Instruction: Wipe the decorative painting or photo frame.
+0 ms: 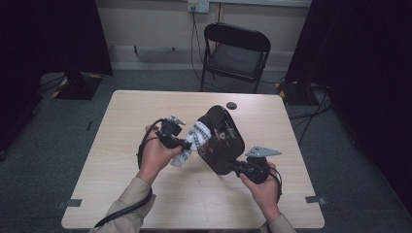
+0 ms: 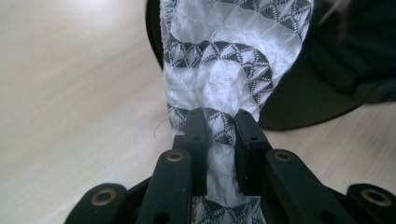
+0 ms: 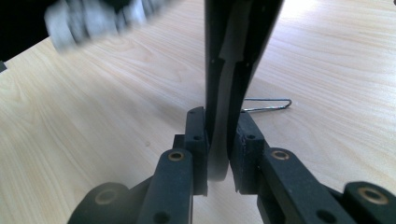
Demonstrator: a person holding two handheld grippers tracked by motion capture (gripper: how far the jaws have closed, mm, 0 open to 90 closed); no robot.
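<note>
Patterned cloth [image 2: 219, 60] clamped in left tool [image 2: 219, 122]; right tool [image 3: 219, 123] clamps black bag [image 1: 221, 141]; small disc [image 1: 231, 105] behind.

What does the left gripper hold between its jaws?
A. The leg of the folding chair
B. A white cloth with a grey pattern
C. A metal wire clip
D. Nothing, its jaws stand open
B: in the left gripper view the left gripper pinches the white patterned cloth, which runs up toward the black bag.
</note>
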